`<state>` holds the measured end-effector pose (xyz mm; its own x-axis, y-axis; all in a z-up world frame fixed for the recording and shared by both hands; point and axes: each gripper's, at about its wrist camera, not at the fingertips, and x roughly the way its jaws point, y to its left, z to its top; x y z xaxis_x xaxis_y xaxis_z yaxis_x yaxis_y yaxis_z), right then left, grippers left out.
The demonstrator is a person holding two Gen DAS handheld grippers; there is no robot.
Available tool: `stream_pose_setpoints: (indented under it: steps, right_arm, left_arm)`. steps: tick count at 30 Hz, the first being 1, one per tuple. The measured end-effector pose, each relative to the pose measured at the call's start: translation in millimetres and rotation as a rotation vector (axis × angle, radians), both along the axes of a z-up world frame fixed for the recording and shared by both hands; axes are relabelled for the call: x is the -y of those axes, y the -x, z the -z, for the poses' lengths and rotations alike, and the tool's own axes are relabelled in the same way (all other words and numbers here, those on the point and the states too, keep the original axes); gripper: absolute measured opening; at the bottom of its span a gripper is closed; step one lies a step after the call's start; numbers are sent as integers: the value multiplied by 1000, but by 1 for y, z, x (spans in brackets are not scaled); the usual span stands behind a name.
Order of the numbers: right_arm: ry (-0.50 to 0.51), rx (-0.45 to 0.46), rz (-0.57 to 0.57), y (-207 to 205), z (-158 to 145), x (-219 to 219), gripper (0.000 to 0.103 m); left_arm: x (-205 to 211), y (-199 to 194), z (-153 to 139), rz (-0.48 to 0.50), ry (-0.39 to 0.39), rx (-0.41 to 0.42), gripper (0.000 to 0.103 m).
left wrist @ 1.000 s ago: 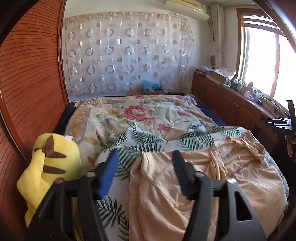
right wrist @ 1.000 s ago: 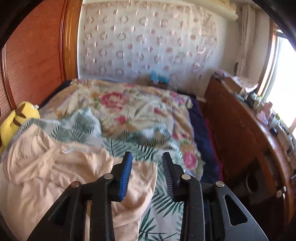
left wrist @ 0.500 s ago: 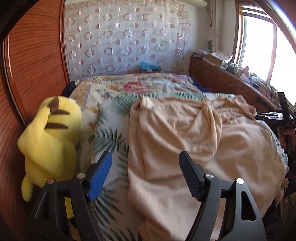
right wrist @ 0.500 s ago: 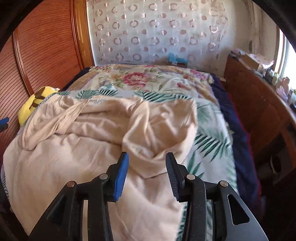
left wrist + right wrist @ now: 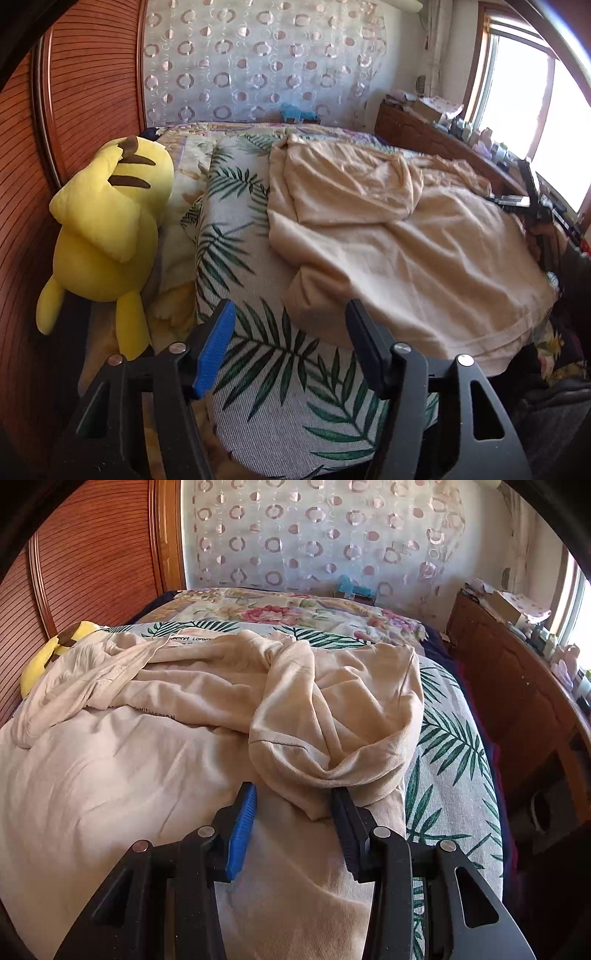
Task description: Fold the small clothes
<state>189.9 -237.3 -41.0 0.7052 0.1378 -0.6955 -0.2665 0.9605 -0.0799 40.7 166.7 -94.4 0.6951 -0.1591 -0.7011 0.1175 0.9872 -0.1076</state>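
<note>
Trouble lies in how our grippers sit around the beige garment [image 5: 207, 716], which sprawls crumpled over the leaf-print cover [image 5: 258, 398]. Our left gripper [image 5: 290, 350], jaws apart and just narrowed with nothing between them, hovers with the hem corner at its one o'clock; closing there could pinch the cover. Our right gripper [image 5: 293, 829] straddles a sleeve fold unclamped and may bite several layers.
</note>
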Motion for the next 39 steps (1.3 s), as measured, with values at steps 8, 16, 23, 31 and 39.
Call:
stream_pose_setpoints:
  steps: [8,16,23,31,39]
  right_arm:
    - [14,7,-2,2,21,-8,44]
    - [15,8,-4,-5,25,-11,45]
    - [16,8,-5,-2,24,-10,45]
    - [16,9,-5,-1,24,-8,45]
    - [18,10,-5,-6,26,-10,46]
  left_arm:
    - [14,-16,7,29,-11,-7,39]
    - [14,-5,0,60,34,-5,3]
    - [8,27,-31,-6,-10,16,3]
    - [17,20,-40,2,-21,43,29]
    - [47,-16,-58,85,21,91,80]
